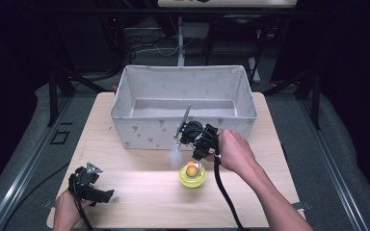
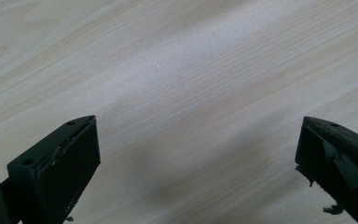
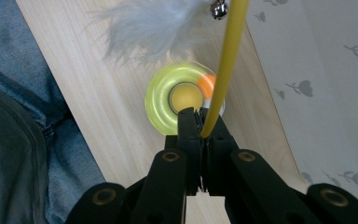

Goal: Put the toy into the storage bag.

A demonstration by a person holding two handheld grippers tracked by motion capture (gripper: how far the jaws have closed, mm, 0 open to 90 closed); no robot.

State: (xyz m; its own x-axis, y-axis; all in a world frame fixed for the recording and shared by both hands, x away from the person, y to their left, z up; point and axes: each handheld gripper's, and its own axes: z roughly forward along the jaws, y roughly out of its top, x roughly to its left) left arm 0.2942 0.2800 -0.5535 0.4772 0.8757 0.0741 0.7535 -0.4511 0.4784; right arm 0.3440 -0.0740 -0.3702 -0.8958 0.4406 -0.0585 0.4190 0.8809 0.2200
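Wood-grain counter [image 1: 139, 192] runs pale under the lamp, and at its near left corner the left claw [image 1: 92, 185] rests low in a hand [image 1: 65, 211], its cable trailing off the near edge. In the left gripper view that claw [image 2: 198, 154] has its jaws spread wide with only bare counter [image 2: 191, 70] between them; it holds nothing.

Farther in, at the middle and far side of the counter, stands a pale fabric bin [image 1: 139, 132] printed with small grey figures, its top open.

Just in front of the bin's near wall, right of centre, the right claw [image 1: 198, 153] hangs above the counter in the right hand [image 1: 236, 151], pointing down. Its jaws are pinched tight on a thin yellow wand [image 3: 223, 70], as the right gripper view shows, where the right claw [image 3: 199, 123] grips the rod at its lower end. A wispy white feather tuft [image 3: 154, 28] and a small metal bell [image 3: 219, 8] sit at the wand's other end; from the high view the tuft [image 1: 175, 156] appears to hang beside the claw, though it is blurred there.

Directly below the claw sits a yellow-green ring toy [image 1: 192, 175] with an orange ball [image 1: 191, 170] at its middle, near the bin but apart from it. The bin's patterned wall [image 3: 326, 70] fills the right of that view.
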